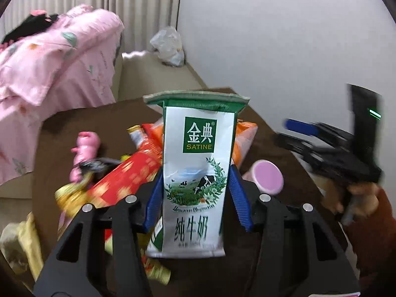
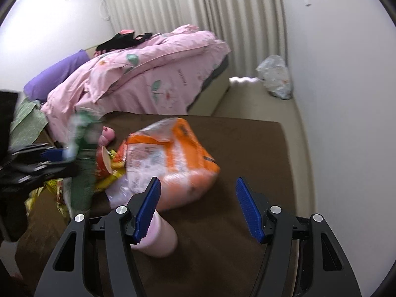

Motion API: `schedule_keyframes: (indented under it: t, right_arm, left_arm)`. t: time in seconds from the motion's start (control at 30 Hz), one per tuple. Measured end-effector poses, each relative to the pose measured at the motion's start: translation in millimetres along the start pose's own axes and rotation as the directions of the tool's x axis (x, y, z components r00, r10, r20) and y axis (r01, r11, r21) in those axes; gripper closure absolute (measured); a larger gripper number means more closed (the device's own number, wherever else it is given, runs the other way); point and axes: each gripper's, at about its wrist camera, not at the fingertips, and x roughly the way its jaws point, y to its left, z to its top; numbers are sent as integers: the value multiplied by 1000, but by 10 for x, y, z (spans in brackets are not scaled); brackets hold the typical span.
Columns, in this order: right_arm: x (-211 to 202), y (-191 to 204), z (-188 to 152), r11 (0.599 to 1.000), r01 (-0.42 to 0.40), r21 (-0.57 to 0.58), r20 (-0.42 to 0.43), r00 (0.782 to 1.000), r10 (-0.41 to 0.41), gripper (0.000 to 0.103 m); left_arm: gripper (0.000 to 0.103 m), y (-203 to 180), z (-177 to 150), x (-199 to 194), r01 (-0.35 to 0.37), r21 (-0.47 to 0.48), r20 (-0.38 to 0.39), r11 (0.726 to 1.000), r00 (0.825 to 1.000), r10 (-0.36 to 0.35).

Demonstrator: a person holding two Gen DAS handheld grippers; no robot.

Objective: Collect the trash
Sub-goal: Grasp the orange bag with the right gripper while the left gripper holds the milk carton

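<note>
My left gripper (image 1: 195,193) is shut on a white and green Satine milk carton (image 1: 196,163), held upright above the brown table (image 1: 267,133); they show blurred in the right wrist view (image 2: 79,153). Under it lie a red wrapper (image 1: 126,178), a yellow wrapper (image 1: 69,193), a pink toy (image 1: 85,148) and an orange and white bag (image 2: 168,158). A pink cup (image 2: 160,237) lies on its side by my right gripper's left finger; it also shows in the left wrist view (image 1: 268,177). My right gripper (image 2: 195,205) is open and empty above the table.
A bed with a pink quilt (image 2: 148,74) stands behind the table. A clear plastic bag (image 2: 274,76) sits on the beige floor by the curtain and white wall. Yellowish bags (image 1: 22,245) lie at the table's left edge.
</note>
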Motion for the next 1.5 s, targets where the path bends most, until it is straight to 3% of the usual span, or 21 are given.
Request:
schedule_keyframes:
  t: [0.1,0.2,0.33,0.43,0.47,0.57,0.77,0.97,1.17,1.37,1.5]
  right_arm:
    - [227,-32,130,999,-34,39,-39,999,35,43]
    - [432,-127,197,995,-11,95,-64,998,18,43]
    - [687,-264,152,979,-33,200,-105,993,55,43]
    - [815,-262,92,971,-65,231,-141,985,99,61]
    - [841,-239,82,969,-79,233,-149,982,115,73]
    - [768,-139,138,972,-102,210,-134,982,132,91]
    - [221,150,437,995,-50,92,5,999,50,94]
    - [-335,577,552,994,-108,22,97,990,106,94]
    - [-631,1055,303,988,-144,-65,76,986,148,94]
    - [-792,1347,-67,982,-126,-138,29,991,131,94]
    - [-791,1379,-284,982,-161,-104,-34,987,158,94]
  left_arm:
    - [57,70,-153,-342,-15,-16,25,1000,1000,15]
    - [57,165,-330,-629,-18,-49,40,999,999,20]
    - [57,325,-540,-884,-26,-90,37,996,999,30]
    - [57,414,-692,-965,-47,-109,19,993,999,50]
    - [57,420,-725,-982,-56,-113,14,992,998,58]
    - [57,509,-837,-1036,-69,-151,9,986,997,71]
    - [57,607,-924,-1061,-62,-167,-2,984,998,63]
    - [57,682,-1091,-1092,-78,-177,-47,981,996,71]
    - [57,879,-1267,-1213,-44,-263,-24,964,999,39]
    - [57,906,-1364,-1350,-35,-276,1,960,999,36]
    - [57,839,-1382,-1356,-28,-245,-15,969,1000,25]
